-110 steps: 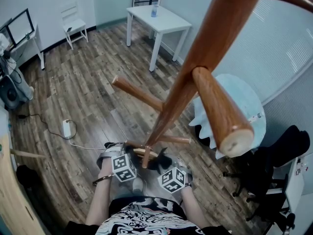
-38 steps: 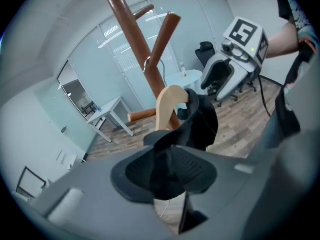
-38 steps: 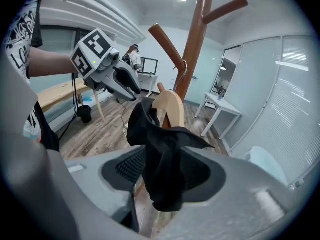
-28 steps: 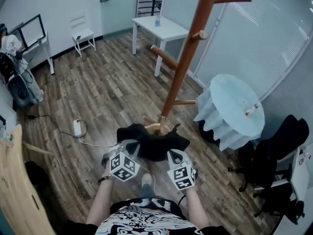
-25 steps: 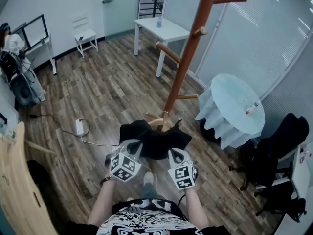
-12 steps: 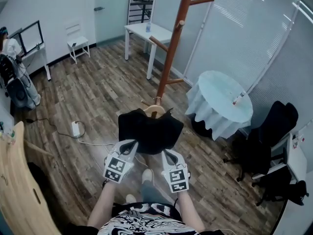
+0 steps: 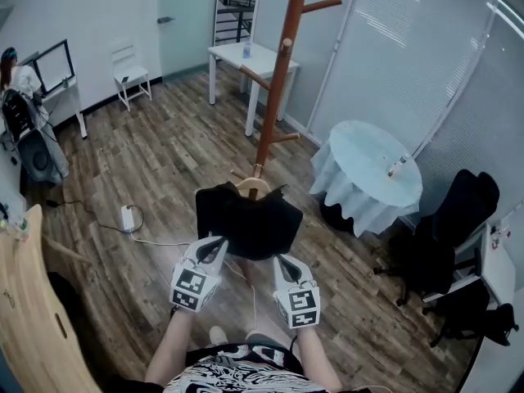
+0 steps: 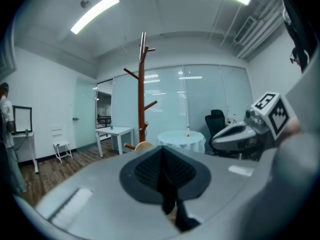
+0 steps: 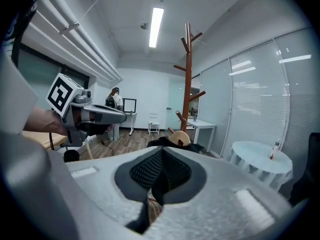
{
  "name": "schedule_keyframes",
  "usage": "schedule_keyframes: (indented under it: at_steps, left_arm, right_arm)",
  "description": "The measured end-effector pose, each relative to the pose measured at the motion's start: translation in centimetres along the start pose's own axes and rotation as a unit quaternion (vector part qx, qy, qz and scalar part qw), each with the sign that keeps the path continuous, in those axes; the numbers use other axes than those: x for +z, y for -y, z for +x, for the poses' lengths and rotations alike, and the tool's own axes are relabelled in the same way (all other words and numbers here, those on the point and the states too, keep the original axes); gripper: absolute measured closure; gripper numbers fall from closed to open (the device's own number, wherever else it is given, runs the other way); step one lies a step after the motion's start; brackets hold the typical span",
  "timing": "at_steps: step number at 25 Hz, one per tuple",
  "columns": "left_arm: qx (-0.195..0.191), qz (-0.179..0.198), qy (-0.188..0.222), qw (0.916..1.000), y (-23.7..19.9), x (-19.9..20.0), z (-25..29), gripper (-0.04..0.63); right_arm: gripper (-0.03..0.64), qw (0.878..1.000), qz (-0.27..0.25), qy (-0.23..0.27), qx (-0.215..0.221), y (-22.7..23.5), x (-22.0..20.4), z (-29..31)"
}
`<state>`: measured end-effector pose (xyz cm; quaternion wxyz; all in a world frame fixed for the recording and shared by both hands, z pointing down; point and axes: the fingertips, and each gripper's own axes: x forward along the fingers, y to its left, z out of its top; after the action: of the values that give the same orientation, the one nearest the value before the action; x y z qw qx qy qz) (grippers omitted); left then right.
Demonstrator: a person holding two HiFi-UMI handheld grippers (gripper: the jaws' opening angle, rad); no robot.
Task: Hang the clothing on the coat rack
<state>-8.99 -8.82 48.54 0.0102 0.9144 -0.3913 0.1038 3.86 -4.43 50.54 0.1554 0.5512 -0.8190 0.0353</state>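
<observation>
Both my left gripper [image 7: 219, 243] and right gripper [image 7: 277, 259] pinch the black garment [image 7: 250, 219]. The coat rack [image 7: 275, 88] stands beyond it.

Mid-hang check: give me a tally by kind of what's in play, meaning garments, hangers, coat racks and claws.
black garment: 1
wooden hanger: 1
coat rack: 1
claws: 2, the left claw and the right claw, each shut on the black garment
Total: 5

Left tongs [image 7: 216, 242] and right tongs [image 7: 279, 259] make two; one black garment [image 7: 248, 219] just ahead; one coat rack [image 7: 274, 97] beyond.
</observation>
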Motion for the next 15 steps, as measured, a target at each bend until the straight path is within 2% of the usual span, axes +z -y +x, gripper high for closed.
schedule_keyframes:
  at_steps: [4,9,15]
  left_arm:
    - [0.018,0.004,0.017,0.9997,1.4,1.7,0.6,0.606]
    - [0.019,-0.038,0.029,0.9987,2.7,2.5,1.3,0.606]
    - [0.037,-0.019,0.015,0.999,3.6,2.5,1.5,0.606]
  right_arm:
    - [0.617,1.0,0.013,0.013,0.001,2.1,-0.2,-0.9]
    - [0.617,0.999,0.043,0.027,-0.011,5.1,-0.4,-2.2]
    - [0.617,0.998,0.048,0.044,-0.021,6.5,0.2,-3.4]
